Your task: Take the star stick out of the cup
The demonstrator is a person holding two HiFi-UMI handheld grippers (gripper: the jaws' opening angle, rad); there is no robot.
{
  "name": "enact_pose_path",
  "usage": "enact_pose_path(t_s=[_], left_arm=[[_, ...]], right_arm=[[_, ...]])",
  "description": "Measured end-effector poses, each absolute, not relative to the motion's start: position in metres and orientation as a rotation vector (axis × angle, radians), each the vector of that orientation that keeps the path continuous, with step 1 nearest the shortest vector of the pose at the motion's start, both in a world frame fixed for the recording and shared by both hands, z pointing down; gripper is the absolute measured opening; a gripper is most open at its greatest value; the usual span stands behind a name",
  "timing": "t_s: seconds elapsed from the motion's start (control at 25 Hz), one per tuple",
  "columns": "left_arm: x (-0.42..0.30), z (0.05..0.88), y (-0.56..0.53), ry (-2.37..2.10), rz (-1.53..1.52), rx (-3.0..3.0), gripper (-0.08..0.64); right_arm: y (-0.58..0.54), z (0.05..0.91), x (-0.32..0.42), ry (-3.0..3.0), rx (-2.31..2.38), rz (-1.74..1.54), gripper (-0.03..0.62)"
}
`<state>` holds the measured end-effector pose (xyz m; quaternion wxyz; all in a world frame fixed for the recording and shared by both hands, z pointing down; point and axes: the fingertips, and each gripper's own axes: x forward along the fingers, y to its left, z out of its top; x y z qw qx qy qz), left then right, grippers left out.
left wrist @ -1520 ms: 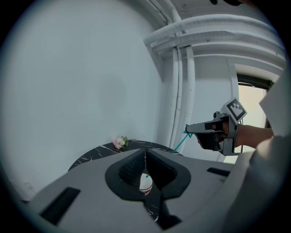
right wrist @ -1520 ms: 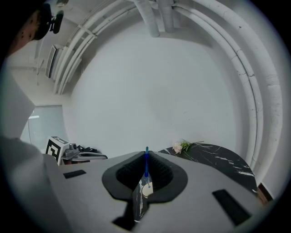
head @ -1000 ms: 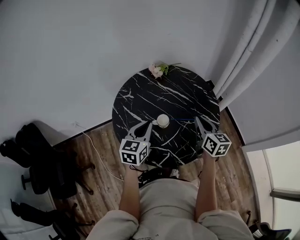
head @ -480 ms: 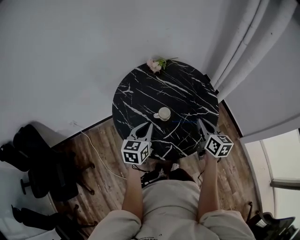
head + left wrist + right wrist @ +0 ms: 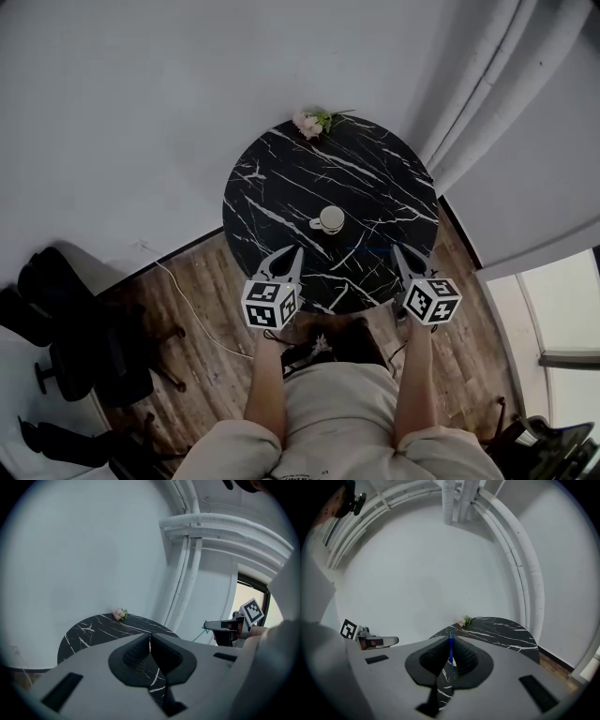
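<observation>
Right claw is pinched almost closed on the thin blue star stick, holding it clear of the white cup that stands mid-surface, so the removal looks done, while the left claw, jaws together and empty, hovers at the near edge, likely just waiting.

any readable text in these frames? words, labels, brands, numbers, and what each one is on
None readable in any view.
Cube on the left gripper and cube on the right gripper: square black-and-white markers only, no letters or digits.
Cup, star stick, table: no print visible.
</observation>
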<state>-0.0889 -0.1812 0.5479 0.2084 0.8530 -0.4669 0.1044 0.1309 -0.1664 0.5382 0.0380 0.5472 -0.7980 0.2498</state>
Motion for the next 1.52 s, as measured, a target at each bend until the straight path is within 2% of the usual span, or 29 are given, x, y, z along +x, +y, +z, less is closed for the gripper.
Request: enact_pose_path(t_s=[1.52], left_arm=[[-0.102,0.532,-0.188,-1.317,0.313,2.434,0.025]], right_arm=[[-0.165,0.552,0.083,-2.486,1.437,0.77,0.044]])
